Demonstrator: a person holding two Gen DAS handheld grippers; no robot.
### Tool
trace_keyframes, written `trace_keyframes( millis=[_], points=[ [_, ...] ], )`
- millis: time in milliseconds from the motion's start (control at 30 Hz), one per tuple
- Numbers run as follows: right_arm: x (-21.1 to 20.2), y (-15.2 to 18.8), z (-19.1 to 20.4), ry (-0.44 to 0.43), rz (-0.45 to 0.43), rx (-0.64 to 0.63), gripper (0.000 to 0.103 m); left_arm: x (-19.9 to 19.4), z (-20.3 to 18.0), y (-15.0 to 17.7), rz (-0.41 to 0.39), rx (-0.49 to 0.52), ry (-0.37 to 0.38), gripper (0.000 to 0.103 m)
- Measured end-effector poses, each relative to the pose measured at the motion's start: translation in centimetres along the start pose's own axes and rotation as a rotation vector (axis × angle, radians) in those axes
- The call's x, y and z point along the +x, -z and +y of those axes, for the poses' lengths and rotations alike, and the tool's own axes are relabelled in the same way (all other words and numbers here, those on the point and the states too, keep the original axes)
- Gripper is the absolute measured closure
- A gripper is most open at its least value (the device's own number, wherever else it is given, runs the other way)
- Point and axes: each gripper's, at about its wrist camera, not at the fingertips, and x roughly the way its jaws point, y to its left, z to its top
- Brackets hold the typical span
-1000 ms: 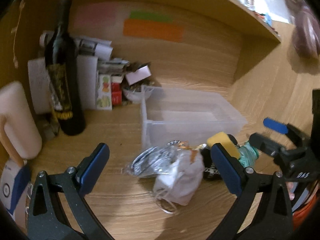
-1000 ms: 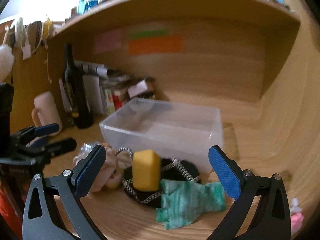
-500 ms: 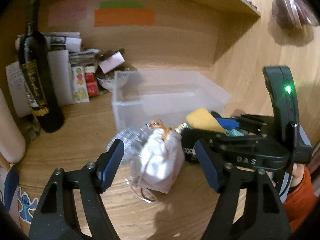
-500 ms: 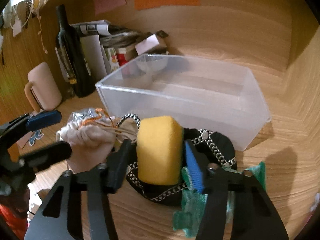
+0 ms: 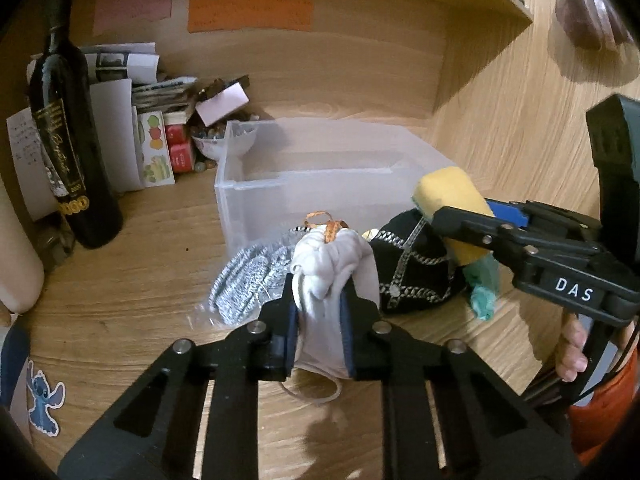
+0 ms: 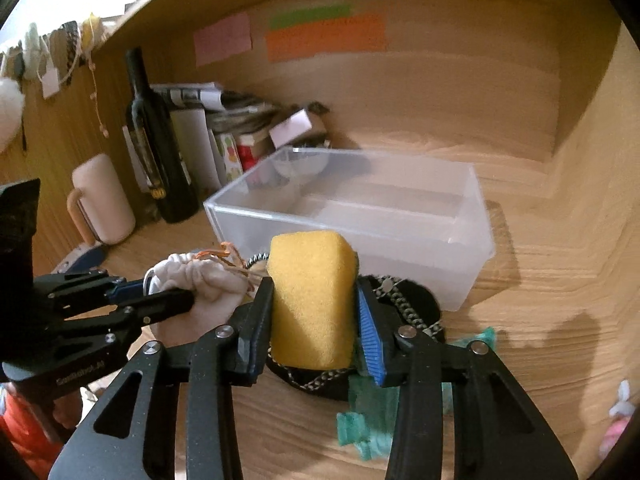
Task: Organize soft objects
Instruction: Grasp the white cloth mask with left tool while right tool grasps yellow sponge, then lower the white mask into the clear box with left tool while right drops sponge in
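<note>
My left gripper (image 5: 319, 322) is shut on a white drawstring pouch (image 5: 334, 264) with an orange cord, just in front of the clear plastic bin (image 5: 320, 176). My right gripper (image 6: 314, 320) is shut on a yellow sponge (image 6: 310, 296), held over a black cap with a silver chain (image 6: 404, 300). A teal cloth (image 6: 372, 424) lies under the right gripper. A silver mesh item in a clear bag (image 5: 248, 276) lies left of the pouch. The bin (image 6: 360, 208) looks empty. The sponge (image 5: 452, 196) and the pouch (image 6: 200, 284) each show in the other wrist view.
A dark wine bottle (image 5: 68, 128) stands at the left with papers and small boxes (image 5: 156, 140) behind it. A pale pink mug (image 6: 104, 200) stands at the far left. Wooden walls close the back and right; a shelf runs overhead.
Both grippers moved in and closed: the left one onto the white pouch, the right one onto the yellow sponge. A second ago both were open and farther back.
</note>
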Motion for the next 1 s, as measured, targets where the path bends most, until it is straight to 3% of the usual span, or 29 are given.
trace_keyframes(
  millis=[433,700,1000],
  points=[
    [-2.8,-0.8,-1.6,0.017,-0.083,0.030,0.067,-2.8,0.3,-3.5,-0.149,-0.007,0.008,0.086],
    [-3.7,-3.2,-2.0,0.052,-0.156,-0.012,0.067,-3.8,0.5,-6.7,-0.235,-0.003,-0.014,0.085],
    [-2.2,-6.0,-2.8,0.105,-0.185,-0.060,0.067,-1.8,1.9,-9.3,-0.240,-0.027,-0.032,0.085]
  ],
)
